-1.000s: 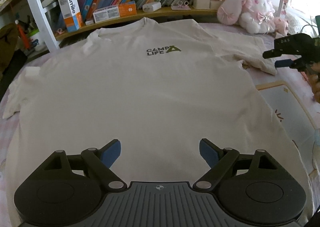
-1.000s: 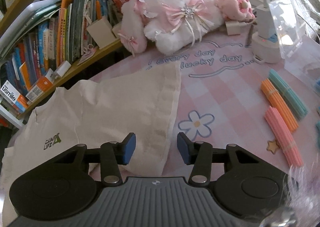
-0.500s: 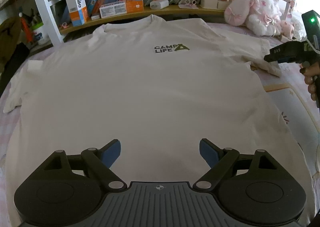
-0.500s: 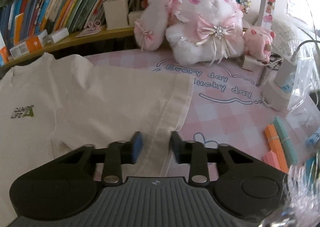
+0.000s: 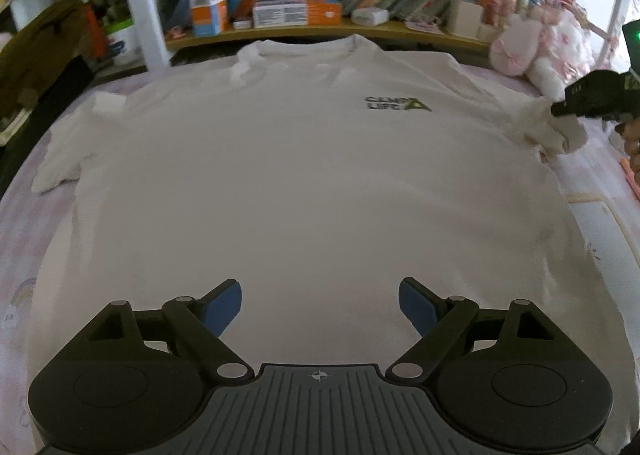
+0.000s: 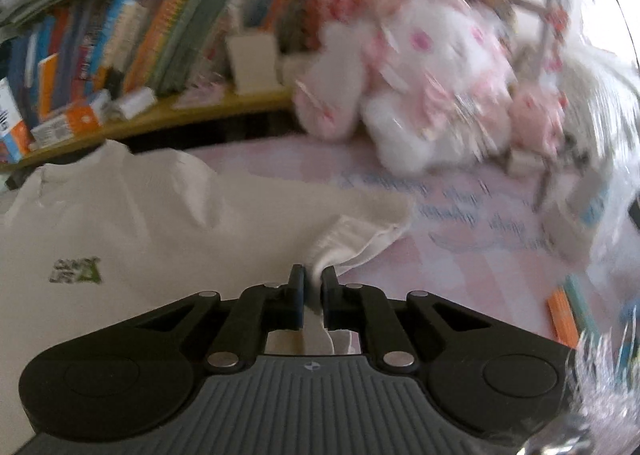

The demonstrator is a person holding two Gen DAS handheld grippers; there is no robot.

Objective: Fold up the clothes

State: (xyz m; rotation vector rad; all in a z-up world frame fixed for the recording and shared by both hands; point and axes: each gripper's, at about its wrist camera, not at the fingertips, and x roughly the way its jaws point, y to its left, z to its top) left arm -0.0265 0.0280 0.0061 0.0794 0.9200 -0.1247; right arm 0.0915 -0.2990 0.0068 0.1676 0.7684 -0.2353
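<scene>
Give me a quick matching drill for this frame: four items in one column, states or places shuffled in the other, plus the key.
Column 1
1. left gripper
2. right gripper
3. T-shirt
4. plush toy

Column 2
A. shut on the sleeve
B. sitting beyond the sleeve, by the bookshelf
C. open, over the T-shirt's lower part
D. lying logo-up on the pink cloth

Pairs: 1-C, 2-A, 3-D, 4-B

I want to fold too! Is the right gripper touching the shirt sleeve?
Touching. The right wrist view shows the right gripper shut on the sleeve, cloth bunched between its fingers.
</scene>
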